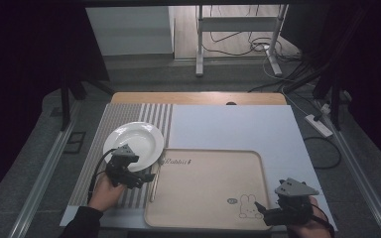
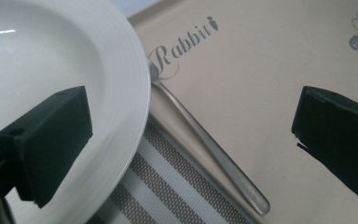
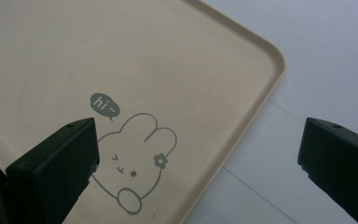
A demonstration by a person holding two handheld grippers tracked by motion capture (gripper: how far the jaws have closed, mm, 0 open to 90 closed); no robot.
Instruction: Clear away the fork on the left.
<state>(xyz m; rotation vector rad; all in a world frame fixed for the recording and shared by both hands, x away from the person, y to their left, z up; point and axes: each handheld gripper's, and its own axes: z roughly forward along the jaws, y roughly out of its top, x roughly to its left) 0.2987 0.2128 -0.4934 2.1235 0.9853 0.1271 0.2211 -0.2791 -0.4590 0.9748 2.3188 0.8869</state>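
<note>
My left gripper (image 2: 191, 126): fingers wide apart, empty, straddling metal utensil handle (image 2: 214, 154), long axis along tray (image 2: 261, 70) edge beside plate (image 2: 121, 70). Right gripper (image 3: 198, 163): wide apart, empty.

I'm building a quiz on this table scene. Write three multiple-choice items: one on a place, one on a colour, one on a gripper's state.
1. Where does the metal utensil lie?
A. inside the plate
B. beside the tray's left edge, by the plate
C. on the rabbit drawing

2. What colour is the plate?
A. white
B. blue
C. black

3. How is the left gripper?
A. shut on the utensil
B. shut on the plate's rim
C. open, holding nothing

Key: 1 B, the handle runs along the tray edge over the striped mat; 2 A, the plate is plain white; 3 C, its jaws stand wide apart over plate and tray.
</note>
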